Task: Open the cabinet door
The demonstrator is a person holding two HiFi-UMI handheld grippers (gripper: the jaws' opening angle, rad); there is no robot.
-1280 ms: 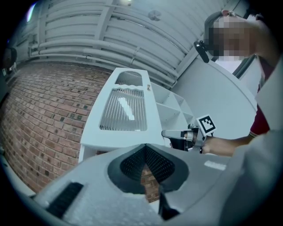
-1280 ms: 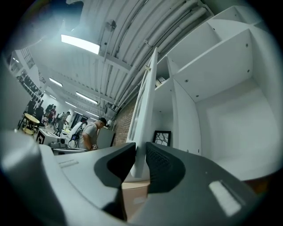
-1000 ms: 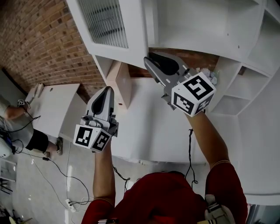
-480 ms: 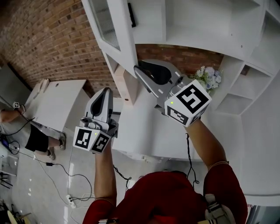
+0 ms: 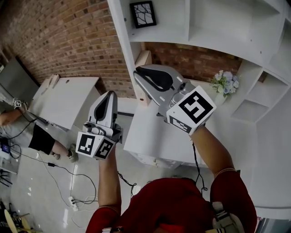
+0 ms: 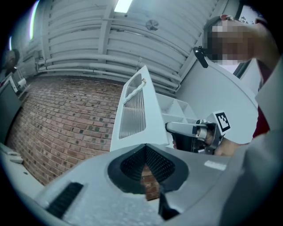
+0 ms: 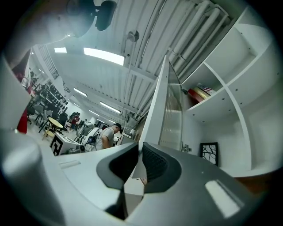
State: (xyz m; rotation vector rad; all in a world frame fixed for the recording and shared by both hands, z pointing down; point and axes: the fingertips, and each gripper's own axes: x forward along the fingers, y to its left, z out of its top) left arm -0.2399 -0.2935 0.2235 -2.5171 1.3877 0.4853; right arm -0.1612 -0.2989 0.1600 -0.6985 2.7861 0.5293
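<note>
The white cabinet door (image 5: 120, 36) with its ribbed glass panel (image 6: 134, 110) stands swung out from the shelf unit; the right gripper view catches it nearly edge-on (image 7: 170, 110). My right gripper (image 5: 139, 72) hovers in front of the door's lower end, apart from it. Its jaws are closing, a narrow gap is left, and nothing is between the pads (image 7: 140, 149). My left gripper (image 5: 108, 94) is lower and to the left, off the cabinet, with its pads meeting at the tips (image 6: 144, 148) and holding nothing. The right gripper also shows in the left gripper view (image 6: 194, 130).
Open shelves hold a framed picture (image 5: 142, 13), and flowers (image 5: 223, 82) stand on the white counter (image 5: 154, 136). A brick wall (image 5: 68, 41) is behind. A white board (image 5: 68, 100), a person (image 5: 18, 123) and floor cables (image 5: 68, 182) are at the left.
Both grippers have drawn back from the cabinet. The door has swung wider, uncovering the framed picture on the shelf. The right gripper's jaws have narrowed.
</note>
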